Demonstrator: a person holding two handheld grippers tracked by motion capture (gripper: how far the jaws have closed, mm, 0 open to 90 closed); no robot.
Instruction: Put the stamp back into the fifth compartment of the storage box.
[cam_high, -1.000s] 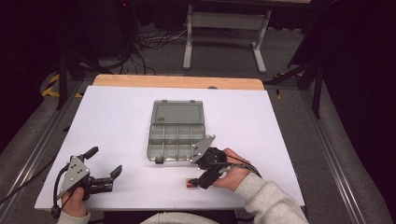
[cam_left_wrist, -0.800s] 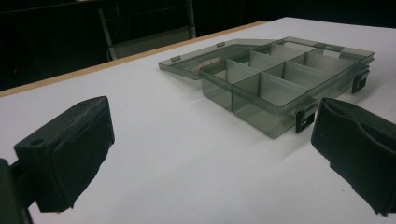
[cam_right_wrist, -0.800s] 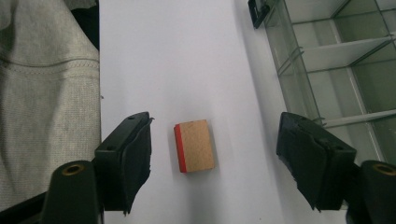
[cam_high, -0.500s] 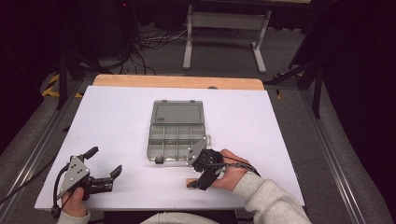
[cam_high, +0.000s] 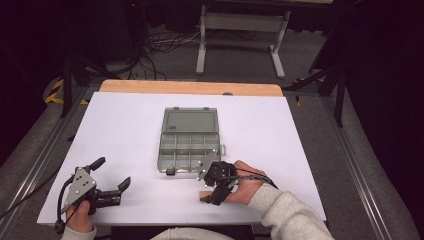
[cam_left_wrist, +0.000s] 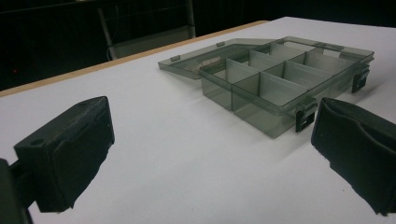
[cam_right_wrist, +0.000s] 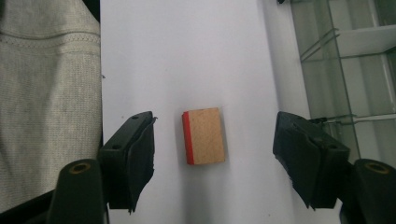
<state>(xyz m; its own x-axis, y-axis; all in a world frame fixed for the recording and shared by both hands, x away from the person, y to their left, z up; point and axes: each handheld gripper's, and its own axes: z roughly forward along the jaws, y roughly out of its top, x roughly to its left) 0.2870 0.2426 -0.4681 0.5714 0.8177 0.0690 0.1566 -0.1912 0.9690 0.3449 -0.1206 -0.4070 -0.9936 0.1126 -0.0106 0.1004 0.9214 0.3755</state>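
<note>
Both hand-held grippers gape, the right hand-held gripper (cam_right_wrist: 212, 158) closing around an untouched wooden block (cam_right_wrist: 204, 136), half-hidden from above.

A small wooden block (cam_right_wrist: 204, 136) with one red edge lies flat on the white table (cam_right_wrist: 187, 56), between the two black jaws of the right gripper (cam_right_wrist: 212, 156) and touching neither. The jaws have just been closing. A clear compartment box (cam_right_wrist: 345, 60) lies beyond the right jaw; a grey sleeve (cam_right_wrist: 46, 93) lies beside the left jaw.

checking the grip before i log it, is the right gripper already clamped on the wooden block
No: in the right gripper view the wooden block lies on the table with clear gaps to both pads of the right gripper.
</note>
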